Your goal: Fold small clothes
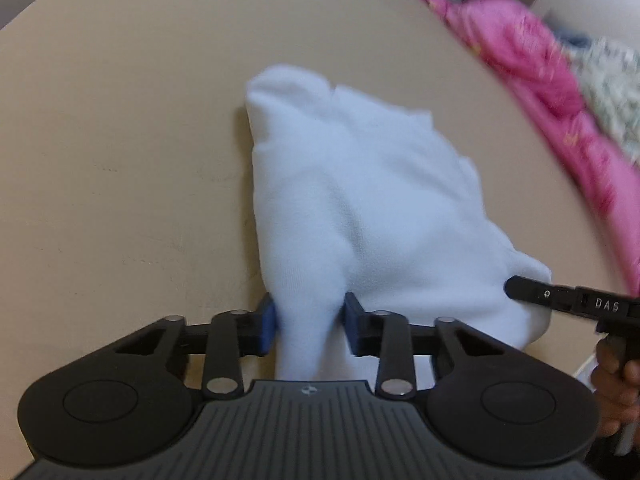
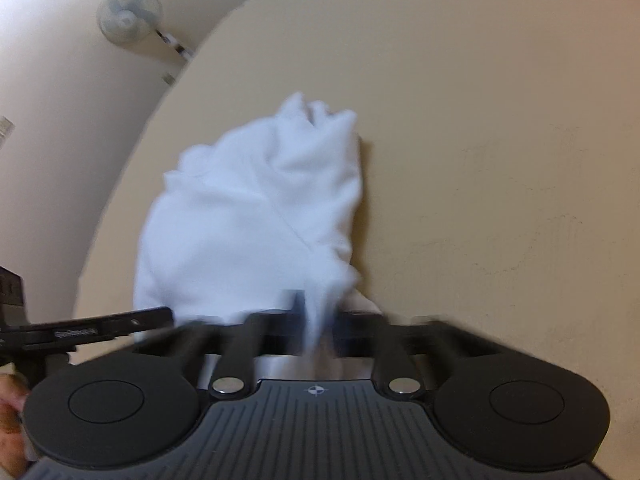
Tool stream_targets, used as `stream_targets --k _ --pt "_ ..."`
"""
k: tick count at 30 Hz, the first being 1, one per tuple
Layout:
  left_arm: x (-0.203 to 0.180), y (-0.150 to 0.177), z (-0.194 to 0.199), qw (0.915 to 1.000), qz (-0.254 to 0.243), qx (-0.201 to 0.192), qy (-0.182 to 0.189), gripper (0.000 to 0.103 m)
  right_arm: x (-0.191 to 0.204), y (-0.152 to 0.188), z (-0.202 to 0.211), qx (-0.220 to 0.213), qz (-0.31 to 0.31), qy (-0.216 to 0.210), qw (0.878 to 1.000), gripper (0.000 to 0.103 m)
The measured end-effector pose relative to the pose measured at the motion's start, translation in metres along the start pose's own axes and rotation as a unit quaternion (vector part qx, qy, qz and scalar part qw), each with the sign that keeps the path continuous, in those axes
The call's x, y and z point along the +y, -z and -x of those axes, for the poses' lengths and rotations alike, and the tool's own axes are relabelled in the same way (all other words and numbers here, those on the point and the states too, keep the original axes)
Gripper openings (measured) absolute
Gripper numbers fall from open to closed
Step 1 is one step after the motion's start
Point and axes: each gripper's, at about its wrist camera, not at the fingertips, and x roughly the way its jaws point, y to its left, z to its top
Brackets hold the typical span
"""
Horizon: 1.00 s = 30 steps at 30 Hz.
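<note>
A white garment lies bunched on the beige table. My left gripper has its blue pads pressed on a fold at the garment's near left edge. From the right of this view, a black finger of the other gripper reaches the garment's near right corner. In the right wrist view the same garment spreads away from me, and my right gripper, blurred, is shut on a thin pinch of its near edge. The left gripper's finger shows at the left.
A pink cloth and a patterned fabric lie along the table's far right edge. A hand holds the right gripper's handle. A fan hangs on the wall beyond the table edge. Bare tabletop lies to the right of the garment.
</note>
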Motion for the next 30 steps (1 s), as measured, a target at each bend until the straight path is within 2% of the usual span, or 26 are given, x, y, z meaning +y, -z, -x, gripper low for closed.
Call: stream_targets --k 1,3,4,6,7,9,10,11,12,13,14,15,16,18,19,20,21,22,23,25,28,30 --pt "0.005 -0.001 0.006 0.9999 0.007 -0.007 0.009 0.036 -0.001 -0.002 0.01 -0.013 -0.008 -0.013 1.0 0.006" --pt "0.002 0.005 0.001 0.9996 -0.021 0.002 -0.017 0.042 -0.001 0.001 0.013 -0.01 -0.018 -0.025 0.999 0.006" --pt "-0.005 0.006 -0.003 0.9986 -0.035 0.012 -0.038 0.046 -0.003 0.005 0.008 0.01 -0.014 -0.003 1.0 0.009" --pt "-0.014 0.01 0.005 0.9973 -0.054 0.006 -0.05 0.044 0.001 0.009 -0.004 0.025 0.006 0.045 0.999 0.023" --pt "-0.02 0.014 0.017 0.9964 -0.068 -0.014 -0.048 0.044 0.0 0.009 0.0 0.015 0.003 0.05 0.999 0.027" --pt "-0.028 0.022 0.035 0.9929 -0.098 -0.049 -0.045 0.046 0.003 0.008 0.017 -0.021 -0.004 0.04 0.999 0.029" --pt "-0.031 0.025 0.036 0.9917 -0.11 -0.047 -0.047 0.046 0.008 0.009 0.024 -0.034 0.016 0.031 0.999 0.029" --pt "-0.03 0.028 0.027 0.9914 -0.115 -0.024 -0.057 0.046 0.014 0.011 0.027 -0.034 0.045 0.022 0.998 0.03" --pt "-0.03 0.03 0.012 0.9896 -0.118 0.009 -0.082 0.047 0.018 0.015 0.023 -0.019 0.072 0.018 0.997 0.03" --pt "-0.027 0.035 -0.002 0.9857 -0.122 0.042 -0.109 0.056 0.019 0.019 0.015 0.003 0.089 0.024 0.996 0.03" --pt "-0.026 0.038 -0.005 0.9837 -0.123 0.046 -0.122 0.059 0.019 0.024 0.004 0.033 0.109 0.052 0.992 0.036" --pt "-0.03 0.038 0.001 0.9832 -0.126 0.034 -0.127 0.059 0.017 0.029 -0.008 0.059 0.13 0.093 0.985 0.044" --pt "-0.035 0.039 0.013 0.9833 -0.127 0.011 -0.129 0.059 0.014 0.031 -0.008 0.057 0.133 0.111 0.983 0.046" --pt "-0.044 0.048 0.039 0.9807 -0.135 -0.037 -0.136 0.063 0.022 0.024 0.006 0.021 0.128 0.121 0.984 0.045" --pt "-0.05 0.054 0.049 0.9766 -0.146 -0.056 -0.147 0.071 0.031 0.025 0.02 -0.019 0.142 0.137 0.98 0.045" --pt "-0.057 0.063 0.061 0.9696 -0.164 -0.08 -0.163 0.078 0.04 0.027 0.034 -0.053 0.157 0.148 0.975 0.045" --pt "-0.065 0.071 0.073 0.9626 -0.18 -0.101 -0.176 0.092 0.048 0.03 0.049 -0.088 0.165 0.151 0.971 0.046" --pt "-0.079 0.072 0.077 0.9557 -0.194 -0.12 -0.186 0.096 0.054 0.033 0.062 -0.114 0.165 0.145 0.969 0.047" --pt "-0.087 0.081 0.088 0.9489 -0.205 -0.14 -0.195 0.096 0.06 0.039 0.075 -0.137 0.164 0.133 0.968 0.048" --pt "-0.101 0.091 0.104 0.9426 -0.21 -0.163 -0.202 0.102 0.074 0.053 0.108 -0.183 0.175 0.12 0.96 0.053" --pt "-0.113 0.109 0.133 0.9392 -0.197 -0.192 -0.206 0.102 0.095 0.078 0.138 -0.24 0.196 0.128 0.942 0.073" --pt "-0.121 0.119 0.146 0.939 -0.184 -0.205 -0.206 0.102 0.103 0.092 0.154 -0.265 0.196 0.129 0.935 0.08"
